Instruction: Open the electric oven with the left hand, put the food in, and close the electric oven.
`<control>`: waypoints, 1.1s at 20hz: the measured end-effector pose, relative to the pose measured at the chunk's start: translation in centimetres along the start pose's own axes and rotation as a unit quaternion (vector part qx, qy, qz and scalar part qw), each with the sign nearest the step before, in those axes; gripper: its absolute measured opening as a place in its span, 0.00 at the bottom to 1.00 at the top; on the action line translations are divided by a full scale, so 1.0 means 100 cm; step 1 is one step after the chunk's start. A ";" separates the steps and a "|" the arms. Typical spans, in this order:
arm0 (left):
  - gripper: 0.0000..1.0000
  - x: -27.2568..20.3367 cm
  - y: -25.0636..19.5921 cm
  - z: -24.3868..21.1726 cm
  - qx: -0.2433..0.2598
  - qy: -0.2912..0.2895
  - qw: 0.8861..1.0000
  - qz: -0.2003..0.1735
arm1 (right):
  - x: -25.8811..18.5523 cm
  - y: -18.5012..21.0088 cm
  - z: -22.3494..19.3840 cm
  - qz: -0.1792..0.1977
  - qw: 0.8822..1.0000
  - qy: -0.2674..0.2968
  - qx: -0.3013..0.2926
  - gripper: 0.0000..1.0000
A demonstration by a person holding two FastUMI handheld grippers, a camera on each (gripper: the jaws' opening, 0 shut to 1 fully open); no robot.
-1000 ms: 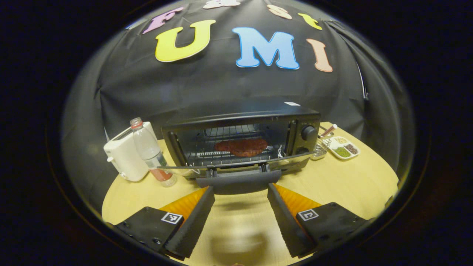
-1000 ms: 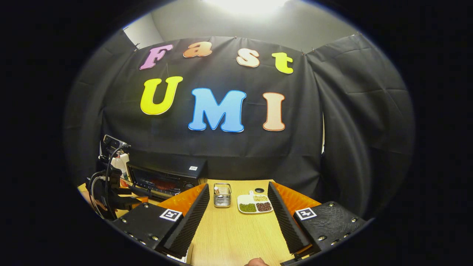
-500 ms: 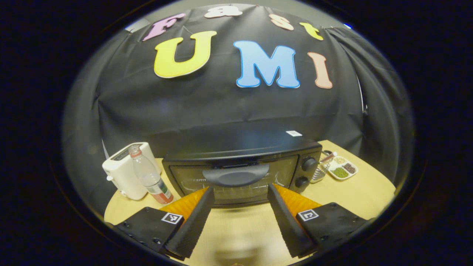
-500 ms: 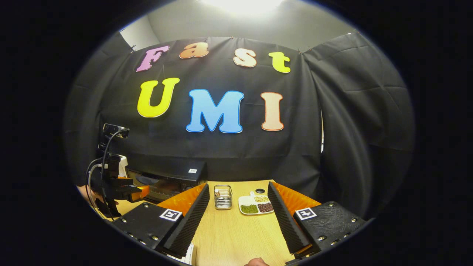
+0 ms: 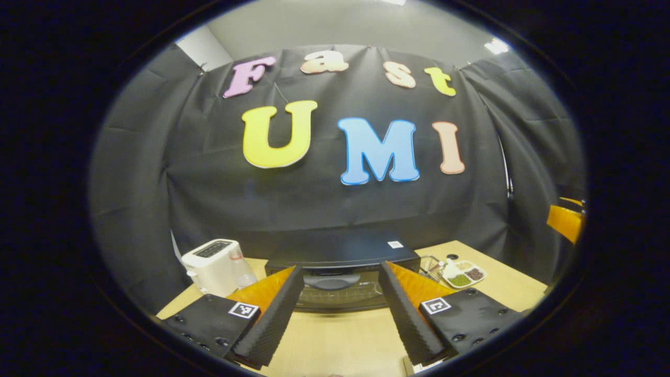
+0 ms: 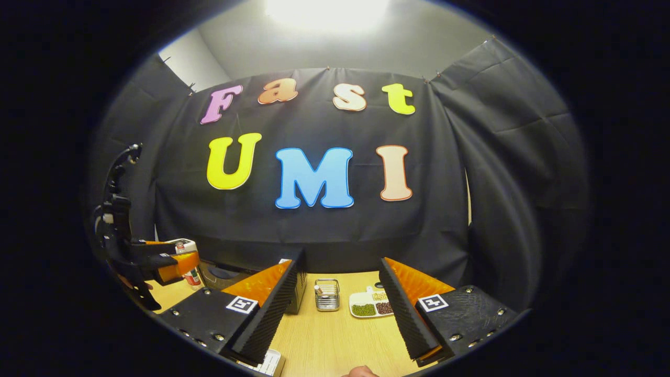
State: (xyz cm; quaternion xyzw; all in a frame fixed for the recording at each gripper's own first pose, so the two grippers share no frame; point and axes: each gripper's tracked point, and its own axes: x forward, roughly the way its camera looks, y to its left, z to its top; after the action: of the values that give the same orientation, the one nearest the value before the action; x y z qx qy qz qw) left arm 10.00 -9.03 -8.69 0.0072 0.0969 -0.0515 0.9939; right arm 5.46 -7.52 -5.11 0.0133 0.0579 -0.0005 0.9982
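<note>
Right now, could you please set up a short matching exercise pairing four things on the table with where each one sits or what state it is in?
Things:
1. electric oven
2. toaster
3. sectioned dish
4. left gripper

Places or states:
A. right of the oven, holding green and dark fillings
B. jaws apart, gripping nothing
C. door closed
D. left of the oven, beside a bottle

Pairs: 1-C, 2-D, 3-A, 4-B
</note>
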 end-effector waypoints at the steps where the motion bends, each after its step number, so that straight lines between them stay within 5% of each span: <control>1: 1.00 -0.014 -0.002 0.011 -0.001 -0.012 1.000 0.005 | -0.003 -0.003 0.002 0.006 1.000 -0.005 -0.002 0.96; 8: 0.98 -0.101 -0.011 0.067 0.009 -0.069 0.997 0.033 | -0.033 -0.020 0.020 0.027 0.999 -0.021 0.014 0.96; 22: 1.00 -0.186 0.042 0.074 -0.001 -0.089 0.995 0.047 | -0.092 0.014 0.038 0.025 0.998 -0.051 -0.005 0.96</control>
State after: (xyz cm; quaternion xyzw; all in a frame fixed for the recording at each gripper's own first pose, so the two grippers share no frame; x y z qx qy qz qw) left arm -6.28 -3.14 2.18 0.0064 0.0078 -0.0049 0.9999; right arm -3.22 -6.23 -0.24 0.0092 0.0064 0.0241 0.9996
